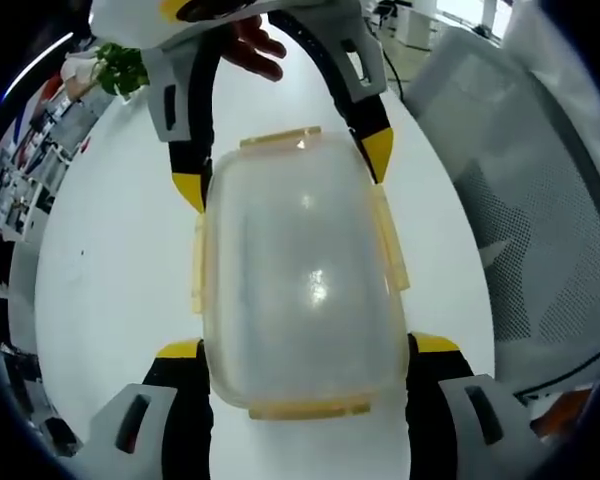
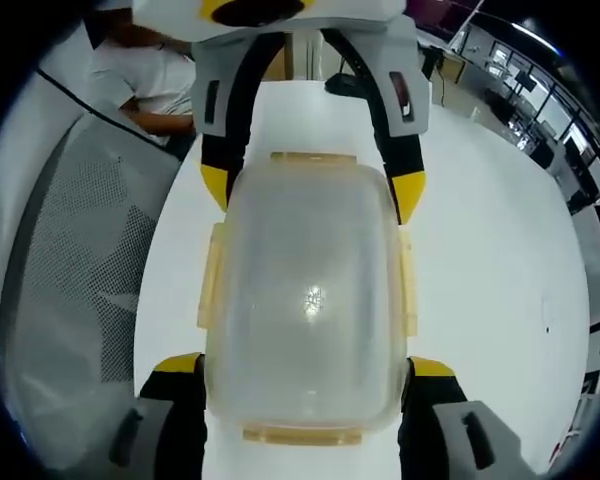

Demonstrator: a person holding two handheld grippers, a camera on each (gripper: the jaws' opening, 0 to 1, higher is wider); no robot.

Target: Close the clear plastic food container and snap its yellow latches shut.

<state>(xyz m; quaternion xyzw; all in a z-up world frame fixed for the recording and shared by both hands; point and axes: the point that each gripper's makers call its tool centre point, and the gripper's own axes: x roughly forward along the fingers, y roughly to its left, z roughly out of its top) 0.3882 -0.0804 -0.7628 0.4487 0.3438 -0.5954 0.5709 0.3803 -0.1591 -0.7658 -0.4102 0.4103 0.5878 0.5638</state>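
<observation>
A clear plastic food container (image 1: 305, 270) (image 2: 308, 290) lies on the white table (image 1: 120, 260) with its lid on. Pale yellow latches (image 1: 392, 240) (image 2: 212, 275) run along all its sides, and the long side ones flare outward. My left gripper (image 1: 307, 346) (image 2: 311, 188) straddles one short end. Its jaws are spread wide and their yellow tips sit close beside the corners. My right gripper (image 2: 305, 365) (image 1: 283, 170) straddles the opposite end the same way, facing the left one. I cannot see whether the tips press on the walls.
A grey mesh office chair (image 1: 520, 230) (image 2: 70, 270) stands tight against the table edge beside the container. A hand (image 1: 255, 48) shows behind the right gripper, near a green leafy item (image 1: 120, 68). A person in a white shirt (image 2: 140, 80) sits at the far end.
</observation>
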